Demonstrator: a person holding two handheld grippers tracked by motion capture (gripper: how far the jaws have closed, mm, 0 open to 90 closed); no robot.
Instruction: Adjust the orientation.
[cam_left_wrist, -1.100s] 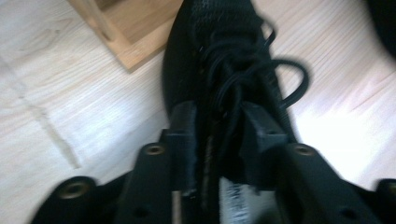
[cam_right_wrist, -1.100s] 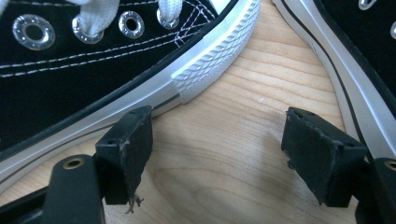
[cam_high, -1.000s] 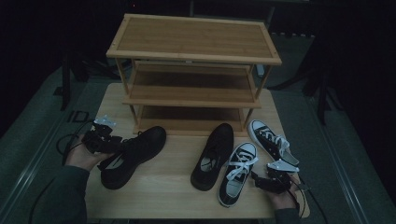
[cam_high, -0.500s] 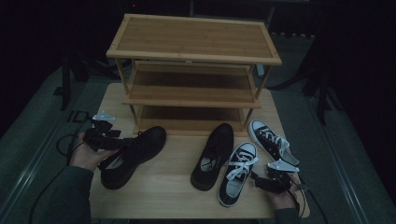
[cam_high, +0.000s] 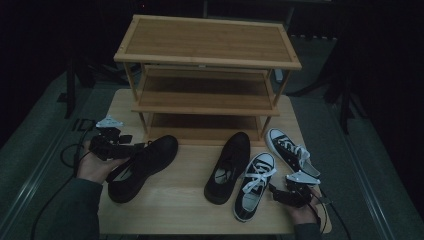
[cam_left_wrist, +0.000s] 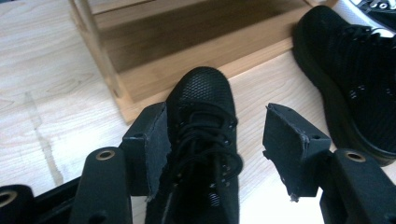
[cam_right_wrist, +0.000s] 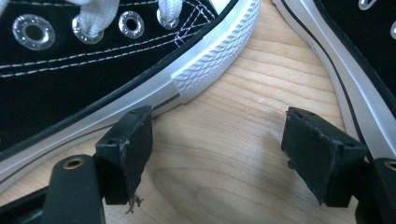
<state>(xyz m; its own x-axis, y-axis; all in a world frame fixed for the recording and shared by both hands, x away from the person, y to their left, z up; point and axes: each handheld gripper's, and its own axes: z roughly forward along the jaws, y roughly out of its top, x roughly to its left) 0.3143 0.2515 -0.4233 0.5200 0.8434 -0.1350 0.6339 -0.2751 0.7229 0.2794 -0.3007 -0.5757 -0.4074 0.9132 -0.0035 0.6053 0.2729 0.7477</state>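
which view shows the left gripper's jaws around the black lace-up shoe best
The left gripper view: the open left gripper straddles the black lace-up shoe, laces between the jaws. The high view shows the gripper at that shoe's collar, dim. The right gripper view shows sneakers instead.

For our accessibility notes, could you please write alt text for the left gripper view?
The left gripper stands open with its two black jaws either side of a black lace-up shoe, whose toe points toward the base of a wooden shoe rack. A second black shoe lies at the right on the pale wooden table.
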